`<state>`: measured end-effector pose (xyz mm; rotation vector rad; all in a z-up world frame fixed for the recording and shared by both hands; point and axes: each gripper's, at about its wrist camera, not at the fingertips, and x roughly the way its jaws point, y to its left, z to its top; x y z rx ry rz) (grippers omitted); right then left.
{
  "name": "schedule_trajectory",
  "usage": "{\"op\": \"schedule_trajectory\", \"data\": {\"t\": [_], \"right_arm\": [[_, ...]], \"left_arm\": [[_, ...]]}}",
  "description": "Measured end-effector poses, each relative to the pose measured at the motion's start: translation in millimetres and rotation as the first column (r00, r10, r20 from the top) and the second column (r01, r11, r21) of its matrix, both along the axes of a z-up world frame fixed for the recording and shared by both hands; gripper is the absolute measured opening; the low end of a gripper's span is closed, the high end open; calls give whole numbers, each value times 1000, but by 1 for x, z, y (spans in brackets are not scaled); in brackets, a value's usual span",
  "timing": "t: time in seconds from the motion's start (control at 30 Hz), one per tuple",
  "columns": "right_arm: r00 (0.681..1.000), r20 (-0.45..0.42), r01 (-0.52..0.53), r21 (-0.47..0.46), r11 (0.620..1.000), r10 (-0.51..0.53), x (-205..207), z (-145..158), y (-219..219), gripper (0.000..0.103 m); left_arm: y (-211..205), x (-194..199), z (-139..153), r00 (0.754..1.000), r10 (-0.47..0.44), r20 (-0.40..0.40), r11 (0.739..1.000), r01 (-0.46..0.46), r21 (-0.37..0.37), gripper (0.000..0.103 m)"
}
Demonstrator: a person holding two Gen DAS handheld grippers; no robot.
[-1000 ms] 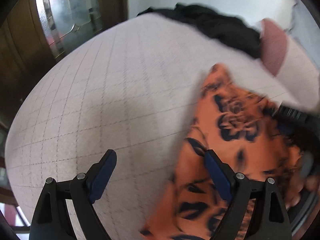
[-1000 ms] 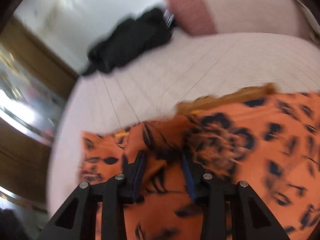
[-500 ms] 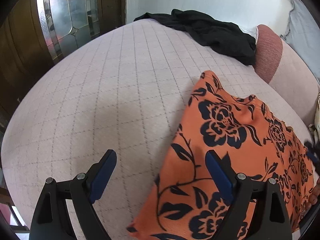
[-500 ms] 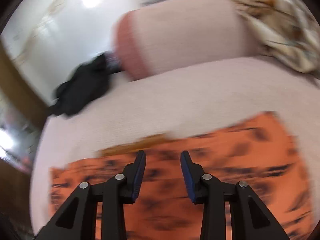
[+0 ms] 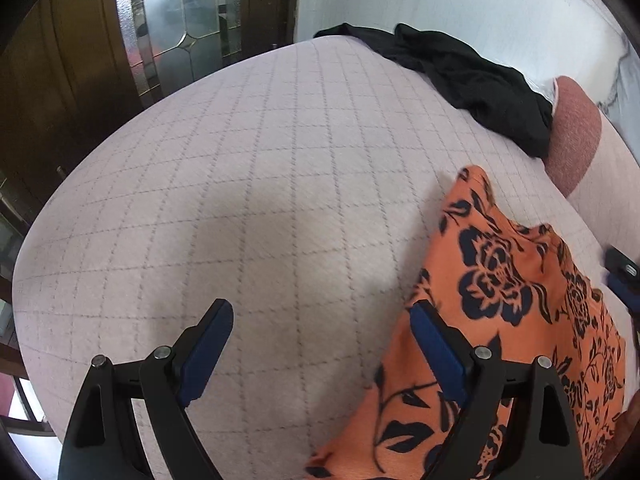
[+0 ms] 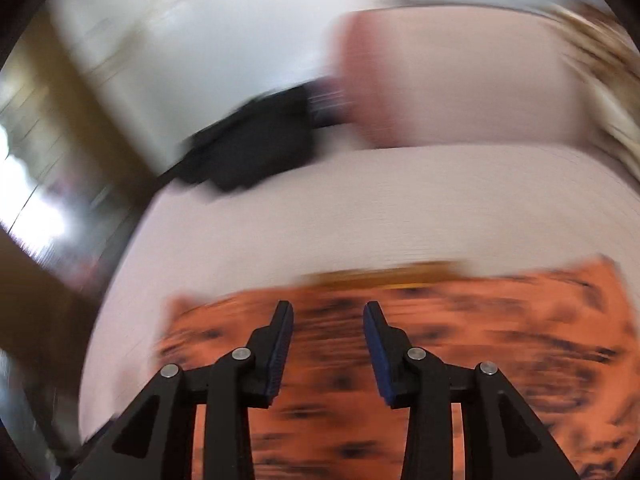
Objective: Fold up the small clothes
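An orange garment with a dark floral print [image 5: 500, 300] lies flat on the pale quilted bed [image 5: 260, 200], to the right in the left wrist view. My left gripper [image 5: 322, 340] hovers over bare bed at the garment's left edge, jaws wide open and empty; its right finger [image 5: 436, 344] overlaps the cloth's border. The right wrist view is motion-blurred. There my right gripper [image 6: 328, 340] hangs above the orange garment [image 6: 460, 340] with its jaws partly apart and nothing between them. Its tip [image 5: 620, 276] shows at the right edge of the left wrist view.
A crumpled black garment [image 5: 472, 80] lies at the bed's far side beside a pink bolster [image 5: 572, 136]. A wooden door with leaded glass [image 5: 180, 20] stands beyond the bed's left edge. A patterned tan cloth [image 6: 600, 60] lies past the bolster [image 6: 440, 80].
The right gripper, low on the orange cloth a second ago, has risen clear of it. The garment has settled flat. The left gripper has drifted slightly up and away from it.
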<state>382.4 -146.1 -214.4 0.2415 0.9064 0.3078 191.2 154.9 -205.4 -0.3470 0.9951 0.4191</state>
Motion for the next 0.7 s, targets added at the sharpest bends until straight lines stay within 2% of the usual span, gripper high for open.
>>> {"op": "schedule_trajectory", "data": {"t": [0.1,0.23,0.3,0.33,0.4,0.43,0.47,0.57,0.7], "right_arm": [[986,-56,-155,1,988,155,9,-10,73,40],[960,-196,-208,-17,978,201,37,-58,140,41],[975,-124,-189,-40,981,183,39,-58,148,40],[979,-111,-177,-23,984,174,44,-56,149,40],[980,-134,-136,75,988,145,49,-56,134,40],[983,-131,-112,149,983,132,49,-51,122,40],[987,-111,-95,179,979,116,44,-45,110,40],[997,-49,-56,202,978,67,20,-22,66,40],[998,-45,49,160,986,-43,-17,-12,-18,40]], "left_arm": [[14,0,0,1000,13,-10,1000,-13,-7,91],[31,1,-9,999,43,-19,999,-43,-5,91],[34,4,-10,999,51,-15,999,-51,-1,91],[34,5,-10,999,49,-12,999,-49,5,91],[31,9,-10,999,41,-9,999,-41,16,91],[27,10,-8,1000,30,-5,999,-29,21,91],[22,11,-6,1000,13,2,999,-14,31,91],[2,11,1,999,-38,23,997,37,65,91],[-33,12,14,985,-159,70,986,155,68,91]]}}
